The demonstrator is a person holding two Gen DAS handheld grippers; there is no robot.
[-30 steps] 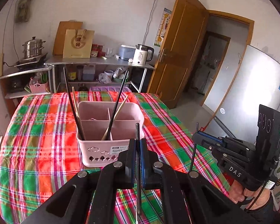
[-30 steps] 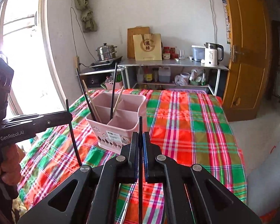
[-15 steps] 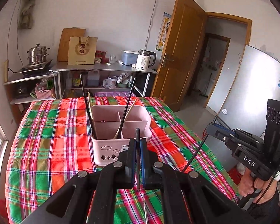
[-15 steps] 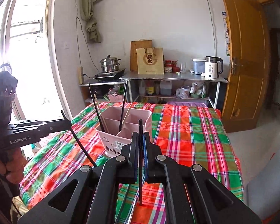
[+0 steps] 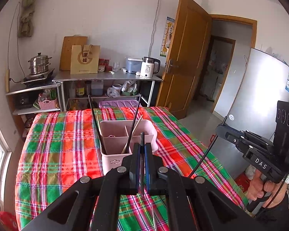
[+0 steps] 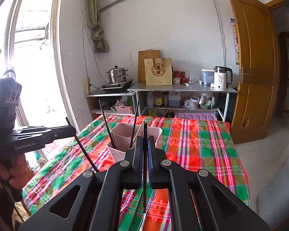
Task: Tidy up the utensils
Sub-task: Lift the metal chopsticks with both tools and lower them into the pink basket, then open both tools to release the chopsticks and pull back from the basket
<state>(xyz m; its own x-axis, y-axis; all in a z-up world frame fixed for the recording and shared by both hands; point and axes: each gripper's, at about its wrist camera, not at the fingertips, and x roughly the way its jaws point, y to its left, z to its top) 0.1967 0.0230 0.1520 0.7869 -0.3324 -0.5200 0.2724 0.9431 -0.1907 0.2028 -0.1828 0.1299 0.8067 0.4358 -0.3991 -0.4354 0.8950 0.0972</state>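
Note:
A pink utensil basket (image 5: 113, 134) stands on the plaid tablecloth (image 5: 57, 144) and holds several chopsticks, black and light wood. It also shows in the right wrist view (image 6: 125, 136). My left gripper (image 5: 142, 150) is shut on a black chopstick (image 5: 142, 140) held upright, above and in front of the basket. My right gripper (image 6: 145, 144) is shut on another black chopstick (image 6: 145, 173), also above the table near the basket. The right gripper shows at the right in the left wrist view (image 5: 221, 130) with its chopstick (image 5: 202, 159) hanging down.
A light chopstick (image 5: 153, 219) lies on the cloth below my left gripper. A metal shelf (image 6: 183, 88) with kettle, steamer pot and bag stands beyond the table. A wooden door (image 6: 256, 67) and a fridge (image 5: 260, 100) are to the right.
Both grippers have risen and pulled back from the basket, each still holding its black chopstick. The basket looks smaller and farther now.

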